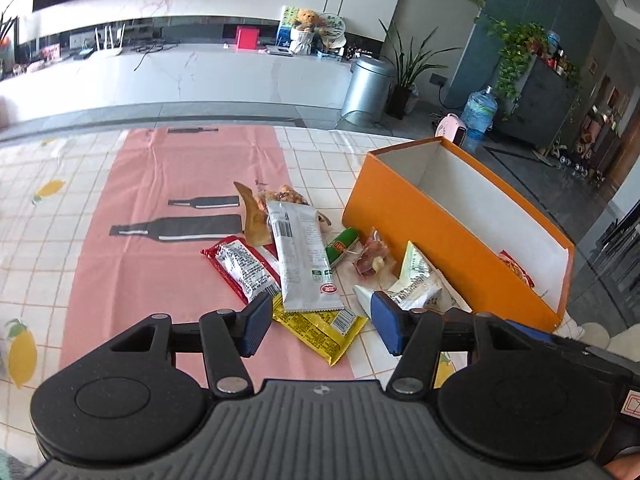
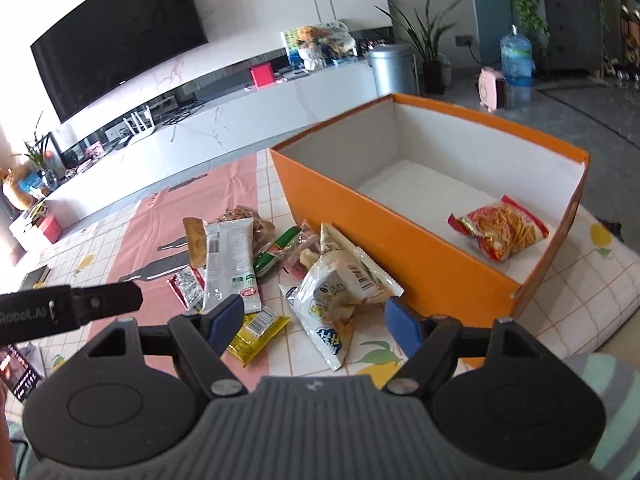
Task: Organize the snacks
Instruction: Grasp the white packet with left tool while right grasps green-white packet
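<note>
An orange box (image 1: 432,236) with a white inside stands on the table; in the right wrist view (image 2: 400,248) it holds one red snack bag (image 2: 500,232). A pile of snacks lies left of it: a long white packet (image 1: 300,256), a red packet (image 1: 240,268), a yellow packet (image 1: 320,330), a green stick (image 1: 340,246) and a white puffy bag (image 2: 332,296). My left gripper (image 1: 320,324) is open and empty above the yellow packet. My right gripper (image 2: 316,320) is open and empty just before the white puffy bag.
The table has a tiled lemon-print cloth with a pink runner (image 1: 152,216). The left gripper's body (image 2: 68,308) shows at the left of the right wrist view. A phone (image 2: 20,368) lies at the table's left edge. Beyond the table are a TV bench and a bin.
</note>
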The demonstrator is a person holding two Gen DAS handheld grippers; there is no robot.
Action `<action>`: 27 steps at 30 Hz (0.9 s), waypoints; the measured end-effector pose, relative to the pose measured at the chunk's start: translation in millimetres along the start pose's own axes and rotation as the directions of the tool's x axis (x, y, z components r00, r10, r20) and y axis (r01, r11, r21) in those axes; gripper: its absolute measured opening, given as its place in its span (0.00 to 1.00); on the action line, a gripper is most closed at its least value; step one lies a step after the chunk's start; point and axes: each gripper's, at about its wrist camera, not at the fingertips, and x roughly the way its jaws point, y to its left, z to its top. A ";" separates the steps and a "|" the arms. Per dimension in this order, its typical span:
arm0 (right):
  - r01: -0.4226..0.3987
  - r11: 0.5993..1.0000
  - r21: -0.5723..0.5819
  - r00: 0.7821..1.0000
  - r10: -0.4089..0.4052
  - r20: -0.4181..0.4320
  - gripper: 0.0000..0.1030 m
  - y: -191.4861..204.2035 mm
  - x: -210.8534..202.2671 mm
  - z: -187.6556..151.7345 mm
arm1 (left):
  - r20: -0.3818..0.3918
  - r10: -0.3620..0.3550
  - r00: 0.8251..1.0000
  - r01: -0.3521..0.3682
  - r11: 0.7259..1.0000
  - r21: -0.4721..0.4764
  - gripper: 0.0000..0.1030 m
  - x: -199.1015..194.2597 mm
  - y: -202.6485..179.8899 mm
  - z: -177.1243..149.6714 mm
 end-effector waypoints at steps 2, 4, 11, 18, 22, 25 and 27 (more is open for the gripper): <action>0.009 1.000 0.016 1.000 -0.009 -0.017 0.73 -1.8 11.7 -0.6 | -0.021 0.004 1.000 -0.004 1.000 -0.001 0.59 11.8 3.5 -1.5; 0.025 1.000 0.014 0.999 -0.025 -0.031 0.73 -2.6 24.2 -0.3 | -0.041 0.010 0.999 -0.010 1.000 -0.002 0.59 21.7 4.9 -0.5; 0.043 0.999 0.031 0.996 -0.041 -0.082 0.69 -4.3 60.7 10.0 | -0.089 0.014 0.996 -0.015 1.000 -0.009 0.59 47.2 10.6 15.8; 0.047 0.998 0.044 0.995 -0.043 -0.094 0.67 -8.9 87.3 12.1 | -0.111 0.017 0.994 -0.014 1.000 0.025 0.59 67.1 13.9 19.3; 0.016 0.999 0.050 0.996 -0.012 -0.094 0.57 -10.1 96.9 13.0 | -0.112 0.017 0.994 -0.012 0.999 0.044 0.59 73.5 14.1 21.8; 0.007 1.000 0.018 0.996 -0.006 -0.086 0.51 -5.7 99.9 14.1 | -0.129 0.019 0.991 -0.013 0.999 0.047 0.62 84.5 15.1 27.6; -0.014 1.000 0.004 0.996 0.014 -0.091 0.34 -4.2 102.0 13.4 | -0.135 0.020 0.991 -0.013 0.999 0.049 0.63 91.3 15.2 29.9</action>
